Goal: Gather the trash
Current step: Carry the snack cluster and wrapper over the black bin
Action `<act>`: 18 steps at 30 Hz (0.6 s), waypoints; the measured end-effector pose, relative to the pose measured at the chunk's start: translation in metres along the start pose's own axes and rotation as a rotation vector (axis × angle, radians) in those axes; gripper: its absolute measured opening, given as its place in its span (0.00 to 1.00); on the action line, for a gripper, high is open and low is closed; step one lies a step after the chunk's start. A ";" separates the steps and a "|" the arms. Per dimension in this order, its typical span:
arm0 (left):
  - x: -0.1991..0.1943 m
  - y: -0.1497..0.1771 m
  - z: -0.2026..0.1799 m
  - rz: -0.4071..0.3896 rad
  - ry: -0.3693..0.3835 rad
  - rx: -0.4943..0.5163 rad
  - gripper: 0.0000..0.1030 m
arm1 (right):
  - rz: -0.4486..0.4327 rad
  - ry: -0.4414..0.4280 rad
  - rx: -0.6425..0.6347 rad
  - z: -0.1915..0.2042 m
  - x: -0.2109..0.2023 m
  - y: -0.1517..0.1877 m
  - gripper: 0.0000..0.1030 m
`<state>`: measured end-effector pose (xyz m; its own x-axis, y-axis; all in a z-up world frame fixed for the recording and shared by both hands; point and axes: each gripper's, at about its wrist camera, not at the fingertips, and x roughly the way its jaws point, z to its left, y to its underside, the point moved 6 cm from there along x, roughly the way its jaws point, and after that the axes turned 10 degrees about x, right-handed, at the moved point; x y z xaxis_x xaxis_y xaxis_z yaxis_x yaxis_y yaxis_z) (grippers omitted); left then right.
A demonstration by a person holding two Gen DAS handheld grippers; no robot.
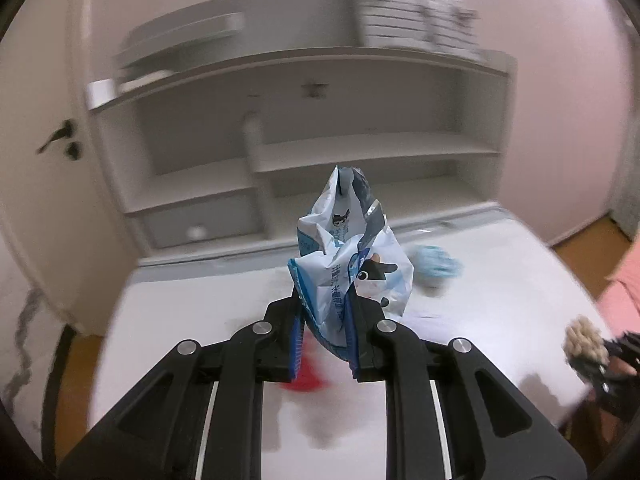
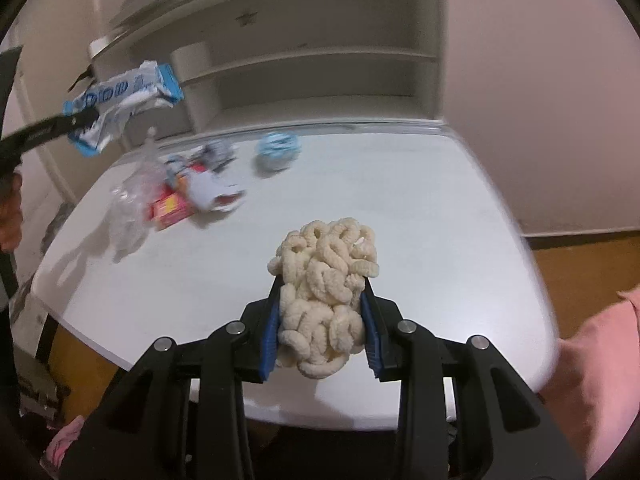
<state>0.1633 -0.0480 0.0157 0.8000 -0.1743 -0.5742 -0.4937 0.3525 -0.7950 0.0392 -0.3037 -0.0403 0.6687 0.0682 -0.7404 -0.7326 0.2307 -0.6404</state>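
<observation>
The left tool (image 1: 323, 312) gripped a crumpled white-and-blue snack wrapper (image 1: 348, 264), its fingers pressed narrow against the wrapper's lower end, which stood upright above the white surface (image 1: 500, 304). The right tool (image 2: 322, 300) clamped a cream-coloured clump of puffed curls (image 2: 326, 296) between its blue pads (image 2: 271, 334), held over the near part of the surface. On the far left of the surface lay a small heap: a clear crumpled plastic bag (image 2: 132, 196), a red-and-yellow packet (image 2: 170, 210) and a white crumpled wrapper (image 2: 210, 190), touching one another. A blue-and-white ball of paper (image 2: 278, 149) sat apart, to the right of the heap, near the far edge. Grey shelves (image 1: 360, 148) rose behind the surface.
</observation>
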 end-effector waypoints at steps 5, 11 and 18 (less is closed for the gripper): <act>-0.006 0.000 -0.105 -0.021 0.198 0.071 0.16 | -0.041 0.116 0.101 -0.073 -0.040 0.009 0.33; -0.016 0.028 -0.273 0.007 0.465 0.238 0.16 | -0.029 0.293 0.255 -0.184 -0.081 0.054 0.34; -0.024 0.102 -0.448 0.105 0.676 0.476 0.16 | 0.059 0.438 0.460 -0.298 -0.085 0.134 0.34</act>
<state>-0.0591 -0.4193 -0.1396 0.3058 -0.5802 -0.7548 -0.2359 0.7219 -0.6505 -0.1540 -0.5677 -0.1240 0.4433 -0.2876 -0.8490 -0.5719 0.6385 -0.5150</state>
